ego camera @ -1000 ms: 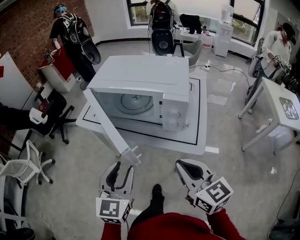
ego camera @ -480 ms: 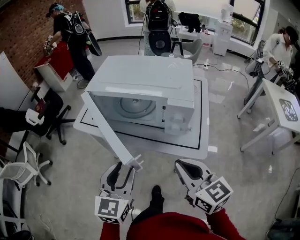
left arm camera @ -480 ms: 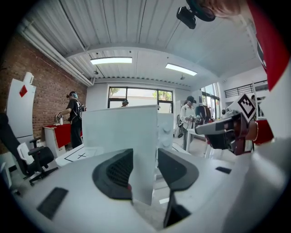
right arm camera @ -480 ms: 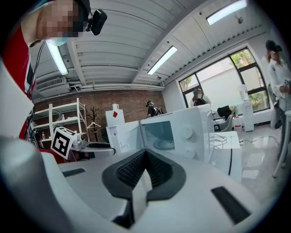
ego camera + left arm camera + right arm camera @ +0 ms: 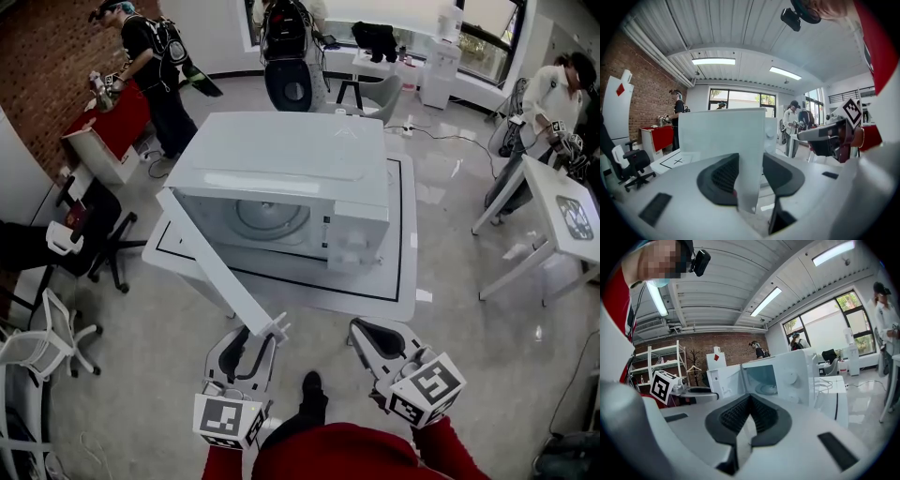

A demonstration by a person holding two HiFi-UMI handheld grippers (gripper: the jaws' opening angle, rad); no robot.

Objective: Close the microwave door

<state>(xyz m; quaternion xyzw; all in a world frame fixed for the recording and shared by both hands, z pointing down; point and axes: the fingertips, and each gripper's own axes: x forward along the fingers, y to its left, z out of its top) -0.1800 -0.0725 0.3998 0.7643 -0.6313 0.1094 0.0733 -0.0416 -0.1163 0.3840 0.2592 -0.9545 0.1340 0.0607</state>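
While the left gripper (image 5: 251,343) sits low in the head view astride the free edge of the white flat-panel microwave door (image 5: 217,261), its fingers are spread: they have just been opening, the door edge stands between them, and no firm pinch shows. The right gripper (image 5: 364,330) is just right of that edge and apart from it, fingers pressed together on nothing. The door stands wide open, hinged at the left front corner of the boxy white microwave (image 5: 281,155) and angled out toward the person. Judgement: this is a push, not a grip. Keep the fingers loose and let the finger on the door's outer face carry it. Follow the swing round the hinge instead of driving straight, or the panel will bind. The two white latch hooks (image 5: 278,326) on the free edge have to land beside the control panel with round knobs (image 5: 354,232), so slow near the end and then press squarely. The open cavity with its glass turntable (image 5: 270,217) looks unobstructed. The microwave rests on a low white surface with a black border line (image 5: 401,281). A hard shove could skid it, so the idle right gripper might steady the body.
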